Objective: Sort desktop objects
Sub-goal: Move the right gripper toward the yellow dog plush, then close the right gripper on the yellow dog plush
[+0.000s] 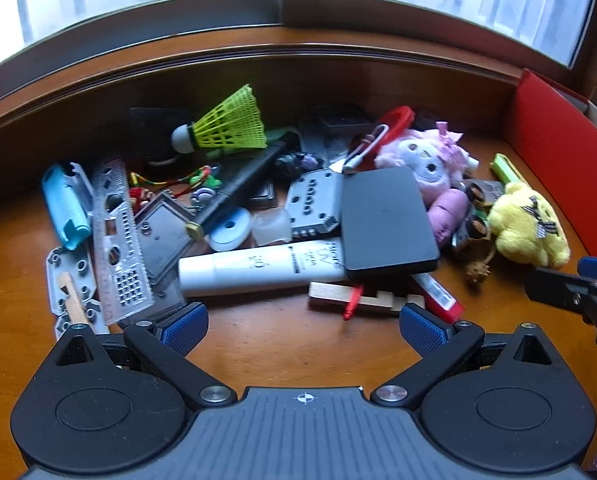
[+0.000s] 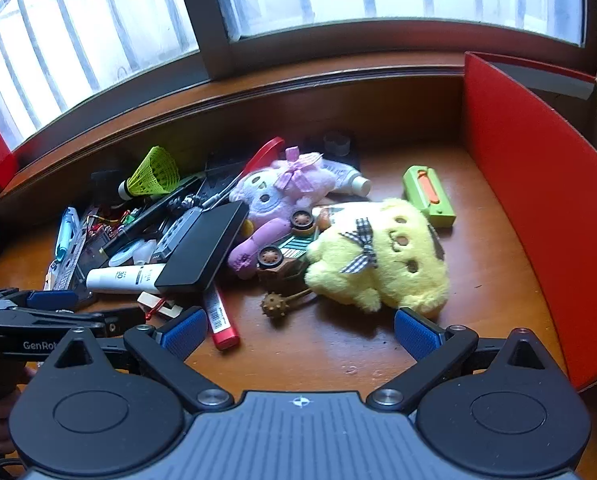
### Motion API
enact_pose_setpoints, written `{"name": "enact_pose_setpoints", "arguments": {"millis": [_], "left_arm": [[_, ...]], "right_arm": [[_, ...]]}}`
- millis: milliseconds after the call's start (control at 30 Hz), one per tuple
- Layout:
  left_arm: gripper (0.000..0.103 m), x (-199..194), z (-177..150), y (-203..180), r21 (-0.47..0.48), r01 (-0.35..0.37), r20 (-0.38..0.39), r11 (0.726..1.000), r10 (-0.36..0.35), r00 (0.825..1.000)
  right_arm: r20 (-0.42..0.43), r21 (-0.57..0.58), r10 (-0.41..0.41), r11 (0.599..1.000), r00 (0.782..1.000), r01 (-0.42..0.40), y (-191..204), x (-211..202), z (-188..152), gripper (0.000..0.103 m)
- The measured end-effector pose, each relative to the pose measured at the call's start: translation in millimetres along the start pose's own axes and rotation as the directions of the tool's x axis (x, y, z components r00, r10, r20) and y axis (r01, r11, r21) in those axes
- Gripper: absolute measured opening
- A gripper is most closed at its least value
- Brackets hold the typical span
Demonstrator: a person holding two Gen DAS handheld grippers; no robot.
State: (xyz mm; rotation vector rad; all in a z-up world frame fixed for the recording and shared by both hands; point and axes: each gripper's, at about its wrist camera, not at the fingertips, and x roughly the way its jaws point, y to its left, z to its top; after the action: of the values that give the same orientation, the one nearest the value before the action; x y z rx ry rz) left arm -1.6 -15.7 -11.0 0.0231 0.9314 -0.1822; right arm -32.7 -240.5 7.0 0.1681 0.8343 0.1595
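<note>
I find both left tongs and right tongs spread wide and holding nothing, hovering before the unsorted heap mid-counter; the yellow plush lies closest to my right tongs, the red box along the counter's right edge.

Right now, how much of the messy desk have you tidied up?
Nothing looks sorted yet. The yellow plush, black case, white tube and green shuttlecock lie in one pile beside the red box. Both the left gripper and the right gripper are open and hold nothing. The whole pile is left.
</note>
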Motion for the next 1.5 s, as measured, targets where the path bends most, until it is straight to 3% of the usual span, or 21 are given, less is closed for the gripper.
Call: {"name": "enact_pose_setpoints", "arguments": {"millis": [167, 433, 700, 900, 1233, 1500], "left_arm": [[0.103, 1, -1, -10, 0.017, 0.017, -0.005, 1.000, -0.017, 1.000], [0.103, 5, 8, -14, -0.021, -0.037, -0.002, 0.999, 0.037, 0.999], [0.103, 18, 19, -16, -0.109, 0.086, 0.044, 0.990, -0.082, 0.996], [0.101, 34, 25, -24, -0.148, 0.130, 0.059, 0.980, -0.122, 0.991], [0.099, 44, 29, -36, -0.065, 0.110, 0.076, 0.992, -0.105, 0.992], [0.090, 48, 28, -49, -0.005, 0.160, 0.067, 0.987, -0.159, 0.985]], "right_arm": [[0.040, 0.023, -0.027, 0.999, 0.999, 0.026, -12, -2, 0, 0.101], [0.049, 0.028, -0.044, 0.999, 0.998, 0.043, -29, 9, 10, 0.101], [0.019, -0.019, -0.046, 0.999, 0.999, 0.047, -35, 25, 27, 0.101], [-0.005, -0.027, -0.051, 0.998, 0.999, 0.051, -44, 37, 30, 0.101], [-0.014, -0.003, -0.022, 1.000, 1.000, 0.022, -53, 56, 35, 0.092], [-0.030, -0.007, -0.015, 1.000, 0.999, 0.015, -53, 67, 33, 0.091]]}}
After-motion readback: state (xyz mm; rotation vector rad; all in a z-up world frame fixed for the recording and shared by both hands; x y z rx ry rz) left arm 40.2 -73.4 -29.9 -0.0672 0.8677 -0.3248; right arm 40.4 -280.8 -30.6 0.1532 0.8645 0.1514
